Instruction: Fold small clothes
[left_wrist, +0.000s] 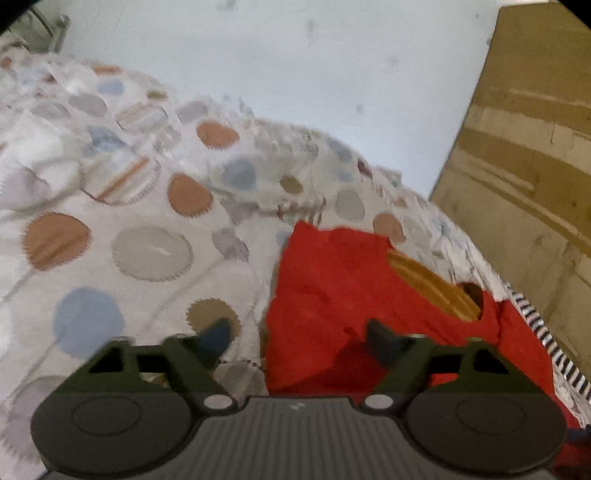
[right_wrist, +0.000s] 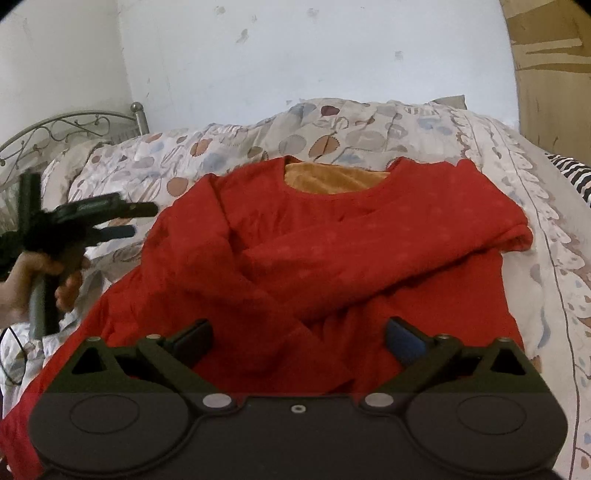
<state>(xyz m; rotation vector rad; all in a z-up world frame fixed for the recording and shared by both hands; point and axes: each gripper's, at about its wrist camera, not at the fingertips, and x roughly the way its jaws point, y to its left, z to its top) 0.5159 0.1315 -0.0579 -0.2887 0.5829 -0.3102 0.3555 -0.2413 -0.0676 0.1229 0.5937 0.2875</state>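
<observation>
Here the quilt (right_wrist: 388, 125), printed with blue, orange and grey discs, is covering the whole bed and serving as the folding surface. The red long-sleeved top (right_wrist: 332, 258) is lying on it face up, neckline toward the wall with its orange lining (right_wrist: 332, 179) showing. Both sleeves are lying crossed over the chest, which I judge to be the first stage of folding, leaving the body still to be doubled.

The right gripper (right_wrist: 297, 341) is hovering over the lower body of the top, its jaws standing wide with nothing between them. The left gripper (left_wrist: 299, 338) is sitting at the garment's side edge, jaws partly apart and gripping nothing: one finger is over red cloth, the other over quilt. In the right wrist view, the same tool is appearing blurred, clear of the sleeve fold, held by a hand (right_wrist: 40, 277).

Room for moving looks good. Bare quilt is lying open beside the left edge and beyond the collar. The right side is tighter, where a striped cloth (right_wrist: 570, 173) and a brown cabinet (left_wrist: 535, 147) are crowding the bed's edge.
</observation>
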